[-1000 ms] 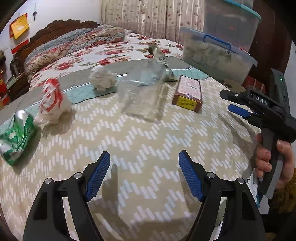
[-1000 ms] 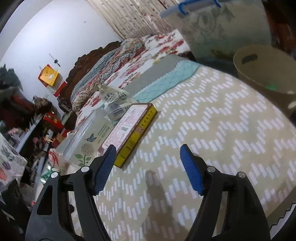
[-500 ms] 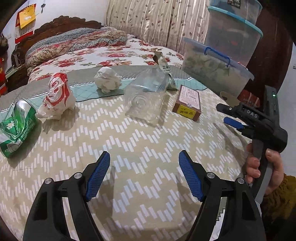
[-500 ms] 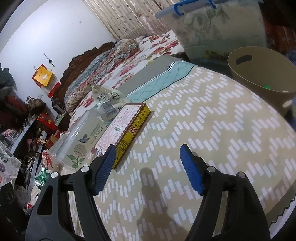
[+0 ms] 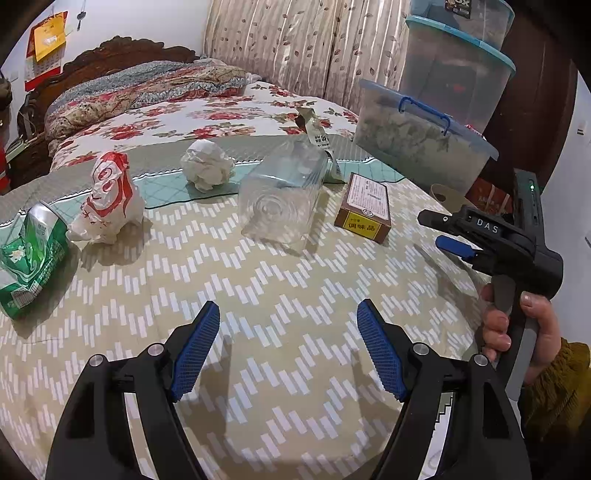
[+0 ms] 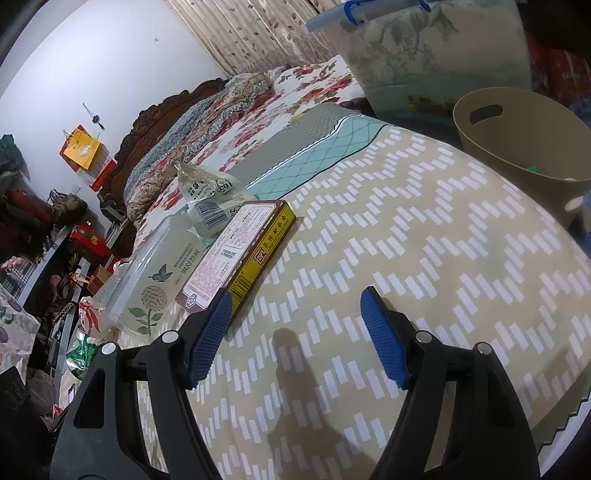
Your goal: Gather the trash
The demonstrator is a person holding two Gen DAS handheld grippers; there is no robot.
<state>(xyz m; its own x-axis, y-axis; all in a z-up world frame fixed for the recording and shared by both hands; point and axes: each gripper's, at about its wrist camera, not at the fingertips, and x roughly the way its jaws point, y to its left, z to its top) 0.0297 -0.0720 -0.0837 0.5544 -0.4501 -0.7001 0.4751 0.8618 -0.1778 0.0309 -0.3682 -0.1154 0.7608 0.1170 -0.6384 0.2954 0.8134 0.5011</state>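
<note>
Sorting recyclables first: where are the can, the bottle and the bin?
can point(image 5: 31, 254), left wrist view, crushed green side
bottle point(image 5: 282, 192), left wrist view, clear body
bin point(image 6: 517, 136), right wrist view, inner wall

a zigzag cover point(image 5: 280, 291) lies over the bed's near end, a floral quilt point(image 5: 207, 118) beyond it. a carved headboard point(image 5: 110, 61) stands at the far edge under a wall calendar point(image 5: 46, 35). stacked tubs point(image 5: 443, 96) and curtains point(image 5: 295, 48) flank the right edge.
</note>
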